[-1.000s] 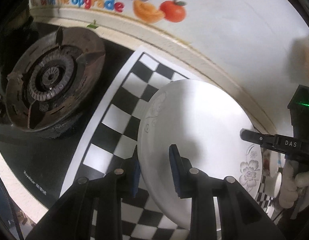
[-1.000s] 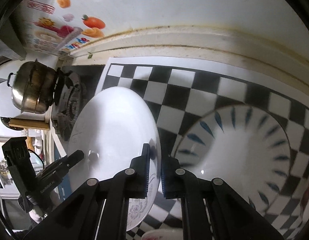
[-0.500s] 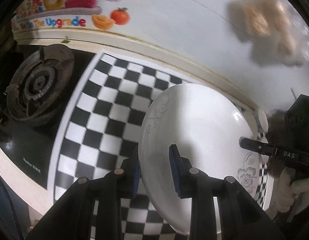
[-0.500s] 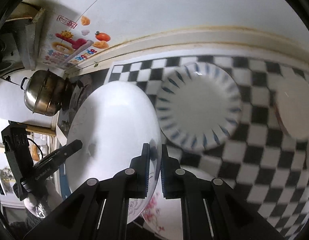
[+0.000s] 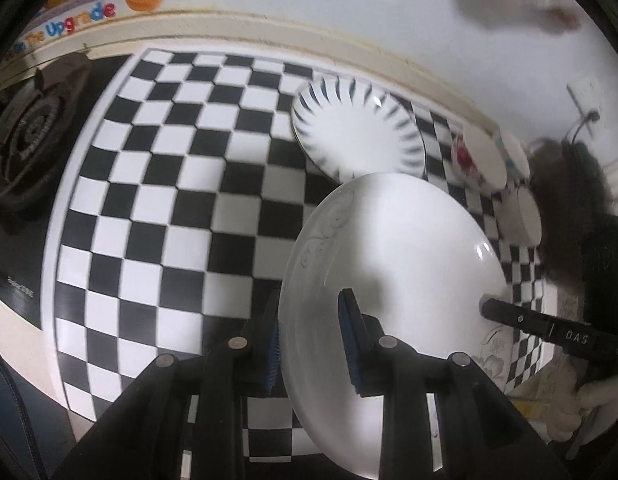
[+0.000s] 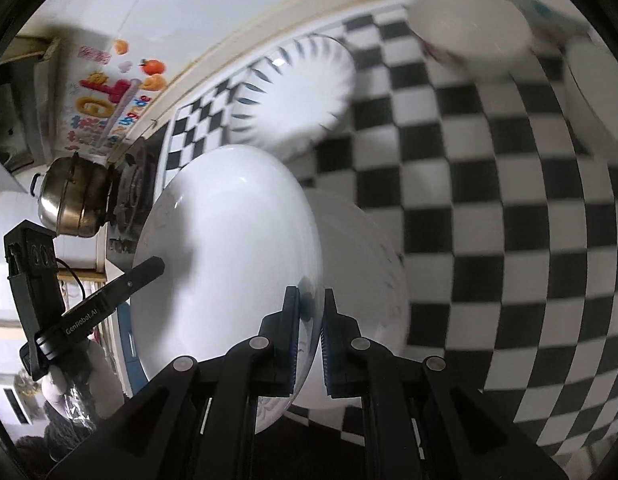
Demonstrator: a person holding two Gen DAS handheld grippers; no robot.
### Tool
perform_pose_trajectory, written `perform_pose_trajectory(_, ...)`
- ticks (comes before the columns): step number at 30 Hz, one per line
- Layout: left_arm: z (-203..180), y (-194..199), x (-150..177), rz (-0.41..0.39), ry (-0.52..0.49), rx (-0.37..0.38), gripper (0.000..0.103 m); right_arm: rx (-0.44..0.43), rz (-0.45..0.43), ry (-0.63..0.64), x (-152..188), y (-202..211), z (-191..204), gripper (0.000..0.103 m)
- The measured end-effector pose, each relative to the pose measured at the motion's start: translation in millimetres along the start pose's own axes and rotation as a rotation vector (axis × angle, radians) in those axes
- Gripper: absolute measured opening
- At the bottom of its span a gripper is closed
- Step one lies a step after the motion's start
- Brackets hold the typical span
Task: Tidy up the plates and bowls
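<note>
A large white plate (image 5: pixel 393 280) with a faint floral rim is held in the air between both grippers. My left gripper (image 5: pixel 309 344) is shut on its near rim. My right gripper (image 6: pixel 309 336) is shut on the opposite rim of the same plate (image 6: pixel 229 248). Under it in the right wrist view lies another white plate (image 6: pixel 361 276). A white plate with blue dashes (image 5: pixel 357 136) lies on the checkered mat, and also shows in the right wrist view (image 6: pixel 293 88). Bowls (image 5: pixel 477 156) stand at the right.
A black-and-white checkered mat (image 5: pixel 169 200) covers the counter. A gas burner (image 5: pixel 25 140) is at the left. A steel pot (image 6: pixel 77 200) sits on the stove. White bowls (image 6: pixel 469 28) stand at the far right by the wall.
Both grippers have carried the white plate to the right, away from the stove. The blue-dashed plate and the bowls have come into the left wrist view.
</note>
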State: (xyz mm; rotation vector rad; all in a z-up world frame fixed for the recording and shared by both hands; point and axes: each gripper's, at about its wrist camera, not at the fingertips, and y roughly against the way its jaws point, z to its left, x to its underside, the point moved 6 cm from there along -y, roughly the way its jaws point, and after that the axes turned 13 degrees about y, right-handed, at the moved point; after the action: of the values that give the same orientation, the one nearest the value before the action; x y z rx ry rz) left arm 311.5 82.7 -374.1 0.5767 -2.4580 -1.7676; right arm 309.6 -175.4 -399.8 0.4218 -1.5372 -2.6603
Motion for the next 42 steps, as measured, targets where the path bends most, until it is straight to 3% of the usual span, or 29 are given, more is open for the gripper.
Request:
perform_pose_trajectory(13, -1.8, -57.1, 25.2, 0.111, -0.016, -0.086, 0.025, 0.071, 0.049, -0.017, 22.4, -24.0, -34.6, 0.011)
perform_pose_trajectory(19, -2.9, -57.9, 26.4, 0.120, -0.026, -0.106, 0.025, 0.088, 0.055, -0.002, 21.6, -28.7, -35.1, 0.011)
perform_pose_trajectory(23, -5.9, -60.4, 31.5, 0.139, -0.062, -0.162, 0.025, 0.139, 0.057, 0.026, 21.9, -27.5, -33.4, 0.013)
perform_pose_trajectory(33, -4.2, -63.8, 38.3, 0.182, -0.080, -0.188, 0.025, 0.133, 0.077, -0.006, 31.7, -30.6, -41.7, 0.012)
perform_pose_trajectory(42, -13.3, -69.8, 41.5, 0.234, -0.108, -0.260, 0.024, 0.151, 0.096, -0.022, 30.8, -30.2, -41.5, 0.013)
